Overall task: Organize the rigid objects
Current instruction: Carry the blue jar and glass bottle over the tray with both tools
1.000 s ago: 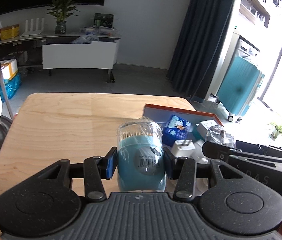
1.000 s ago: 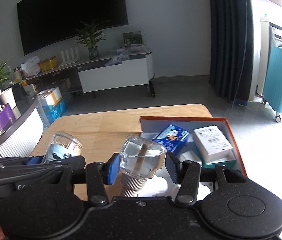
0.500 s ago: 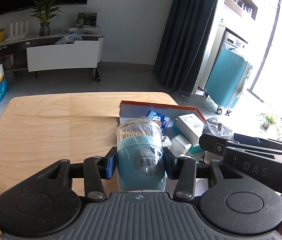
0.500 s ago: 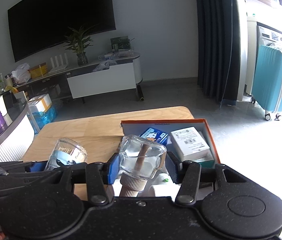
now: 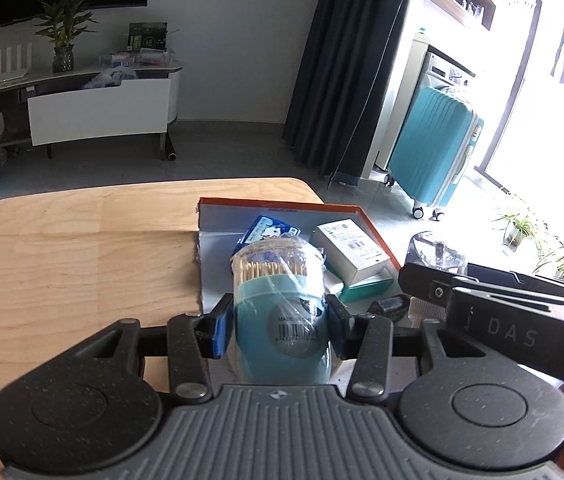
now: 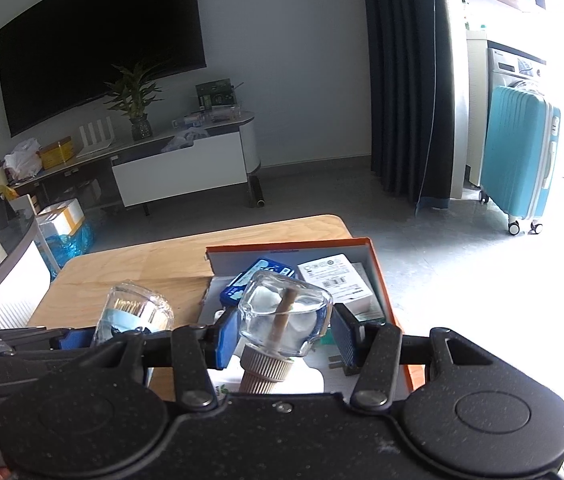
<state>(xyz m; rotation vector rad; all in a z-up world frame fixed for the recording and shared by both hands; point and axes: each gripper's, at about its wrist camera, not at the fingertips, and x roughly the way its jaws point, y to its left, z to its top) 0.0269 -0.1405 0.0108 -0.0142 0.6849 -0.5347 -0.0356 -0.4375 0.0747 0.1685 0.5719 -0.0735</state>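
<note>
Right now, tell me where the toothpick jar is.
The toothpick jar is clamped in the left gripper, held over the near left part of the orange box, left of the glass bottle in the right gripper.

White wall (image 6: 282, 40) far, black TV (image 6: 98, 64) mounted left. Low white media console (image 6: 178, 168) below with potted plant (image 6: 136, 96). Dark curtain (image 6: 406, 80) right, teal suitcase (image 6: 518, 156) beside, grey floor (image 6: 322, 192), bright window light (image 5: 554, 120) right.

The toothpick jar (image 5: 280, 316) hides part of the blue box (image 5: 266, 232). The barcode label (image 5: 296, 328) is too small to read.
</note>
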